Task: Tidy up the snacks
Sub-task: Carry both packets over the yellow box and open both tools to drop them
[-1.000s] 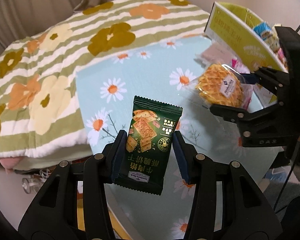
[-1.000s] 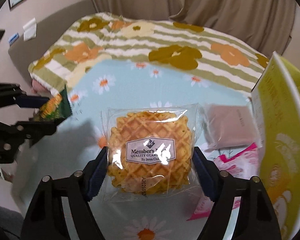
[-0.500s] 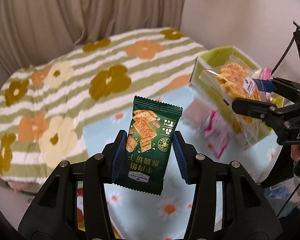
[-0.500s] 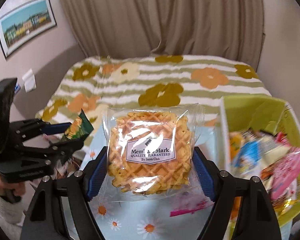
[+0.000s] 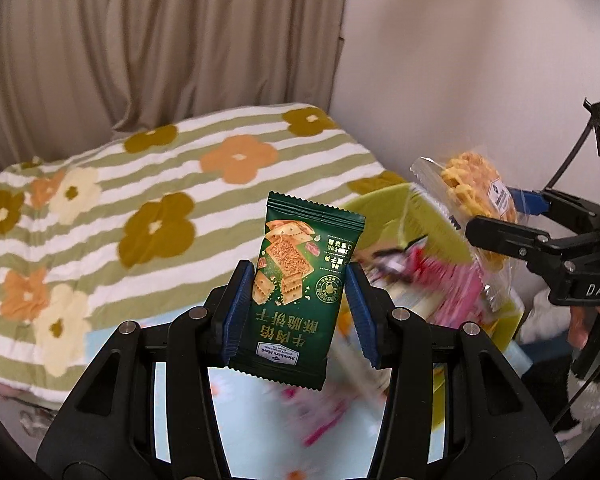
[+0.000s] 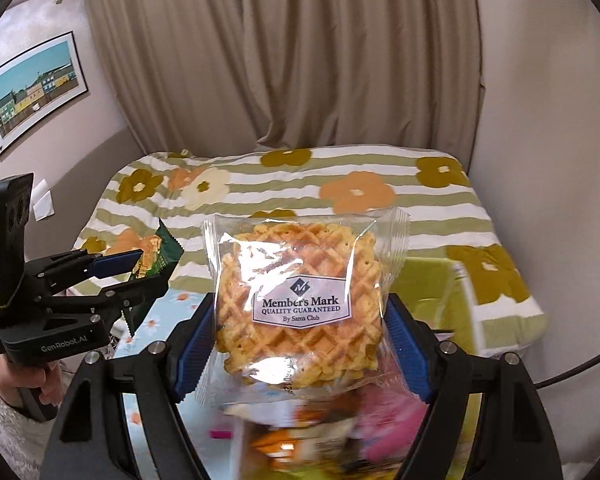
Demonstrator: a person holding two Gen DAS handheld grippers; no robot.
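- The left gripper [image 5: 296, 308] was clamped on a green cracker packet [image 5: 300, 300], held upright.
- The right gripper [image 6: 300, 328] pinched a clear-wrapped waffle [image 6: 300, 304], jaws about half spread.
- Over the last second both had risen from the daisy cloth to hang above the yellow-green box [image 5: 396, 216] of snacks.
- Dropping them in looked next.

My left gripper [image 5: 298, 304] is holding the cracker packet [image 5: 300, 300] upright between its fingers [image 5: 238, 312], above the table [image 5: 252, 412]. To its right, my right gripper [image 6: 300, 340] is gripping the waffle pack [image 6: 300, 300] over the snack box [image 5: 400, 216]. The bed [image 5: 140, 208] is lying behind both, the curtain [image 6: 284, 60] hanging beyond it.
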